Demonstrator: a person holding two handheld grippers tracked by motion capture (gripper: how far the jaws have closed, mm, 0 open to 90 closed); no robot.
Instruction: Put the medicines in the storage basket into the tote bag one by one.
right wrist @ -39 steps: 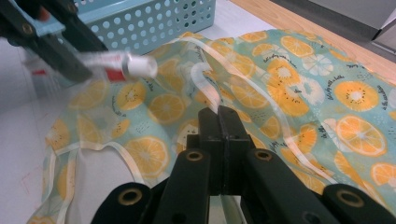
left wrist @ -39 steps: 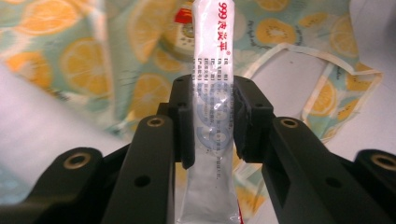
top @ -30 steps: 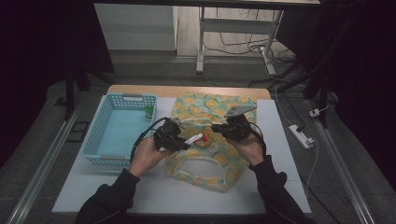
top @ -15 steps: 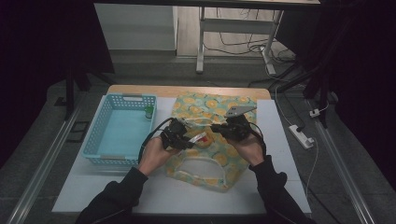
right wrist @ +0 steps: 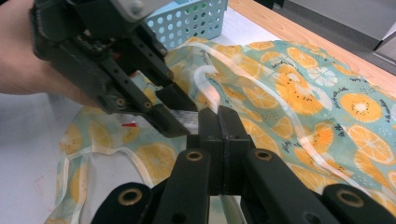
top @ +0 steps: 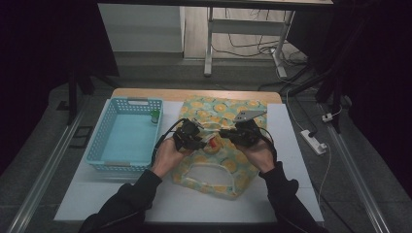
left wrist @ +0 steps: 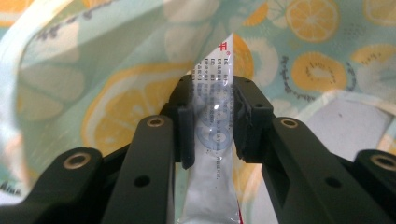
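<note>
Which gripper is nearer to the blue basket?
Left. The left gripper, holding a white sachet, is just beside the blue basket's right wall. The right gripper lies beyond it, over the orange-print bag.

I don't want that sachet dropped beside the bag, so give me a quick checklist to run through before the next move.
1. Left gripper grip on the white sachet: pads press on both sides. Ok.
2. Right gripper hold on the fruit-print bag: jaws closed, with a strip of the bag's edge between them. Ok.
3. Sachet tip aimed at the bag mouth: it points at the lifted fabric, but whether it is past the rim is unclear. Cannot tell.
4. Bag mouth held open enough: the opening itself is hidden behind the grippers. Cannot tell.
5. Blue basket out of the way: it stands to the left of the bag. Ok.
</note>
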